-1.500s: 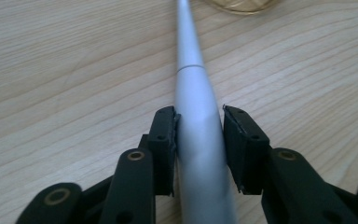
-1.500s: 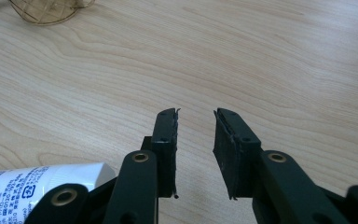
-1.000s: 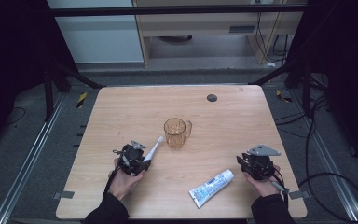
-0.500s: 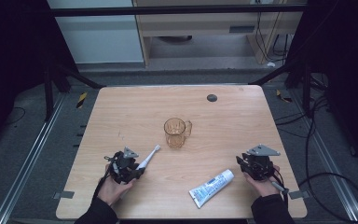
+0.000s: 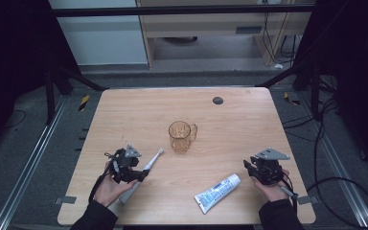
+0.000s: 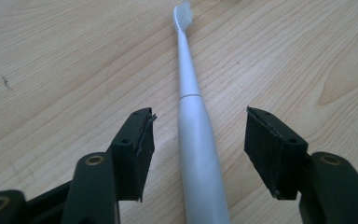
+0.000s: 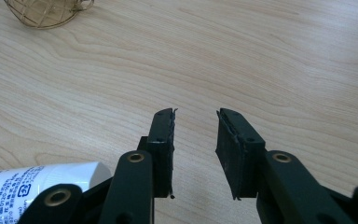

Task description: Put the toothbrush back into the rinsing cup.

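Light wooden table (image 5: 124,115), dark room around it. Your left gripper (image 6: 198,149) has just opened, pads clear of the white electric toothbrush (image 6: 193,126) left of the amber glass mug (image 5: 181,136). Your right gripper (image 7: 195,140) sits parted, holding nothing, right of it.

The left tool (image 6: 198,154) has just opened its jaws wide, and the white toothbrush (image 6: 191,116) that was raised with its head near the amber mug (image 5: 181,136) a second ago now lies flat on the counter (image 5: 124,115) between the pads, touching neither; the hand has pulled back toward the near-left edge
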